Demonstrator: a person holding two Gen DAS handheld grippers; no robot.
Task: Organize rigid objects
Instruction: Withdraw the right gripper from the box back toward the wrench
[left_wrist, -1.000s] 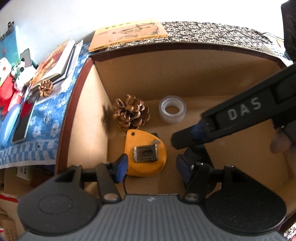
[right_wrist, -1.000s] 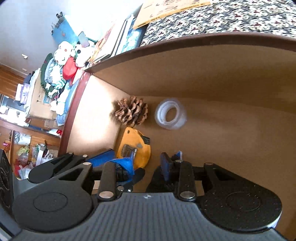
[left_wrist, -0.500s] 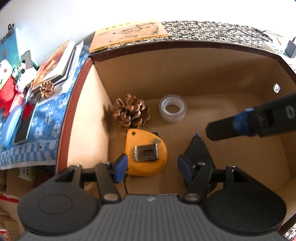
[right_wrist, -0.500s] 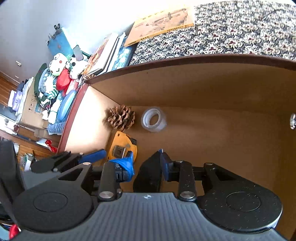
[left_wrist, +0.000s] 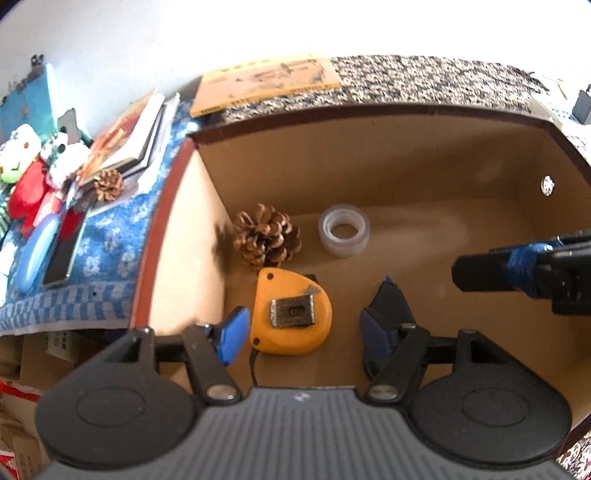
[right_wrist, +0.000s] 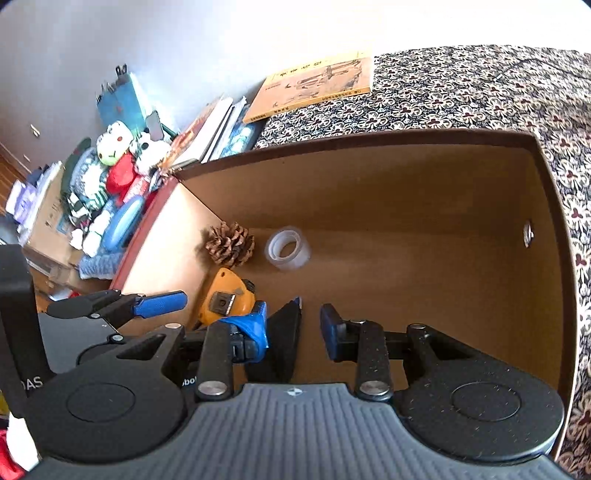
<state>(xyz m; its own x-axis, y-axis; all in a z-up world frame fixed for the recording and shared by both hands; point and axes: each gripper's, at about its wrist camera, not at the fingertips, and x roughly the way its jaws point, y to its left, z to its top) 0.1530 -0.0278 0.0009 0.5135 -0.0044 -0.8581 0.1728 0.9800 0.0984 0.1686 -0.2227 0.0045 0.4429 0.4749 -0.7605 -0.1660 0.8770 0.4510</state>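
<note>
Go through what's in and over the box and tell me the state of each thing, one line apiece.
Cardboard box: open on top.
Tape measure: flat on the floor, clip up.
Pine cone: beside the left wall.
Clear tape roll: lying flat, hole up.
Black pouch: on the floor, free.
Left tongs: opening, tape measure between, untouched.
Right tongs: open, empty.

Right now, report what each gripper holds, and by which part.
Nothing. The left gripper has its jaws opening around the untouched orange tape measure; the right gripper is empty.

Left gripper (left_wrist: 303, 332) angled down, fingers opening around nothing — right gripper (right_wrist: 293, 328) open.
</note>
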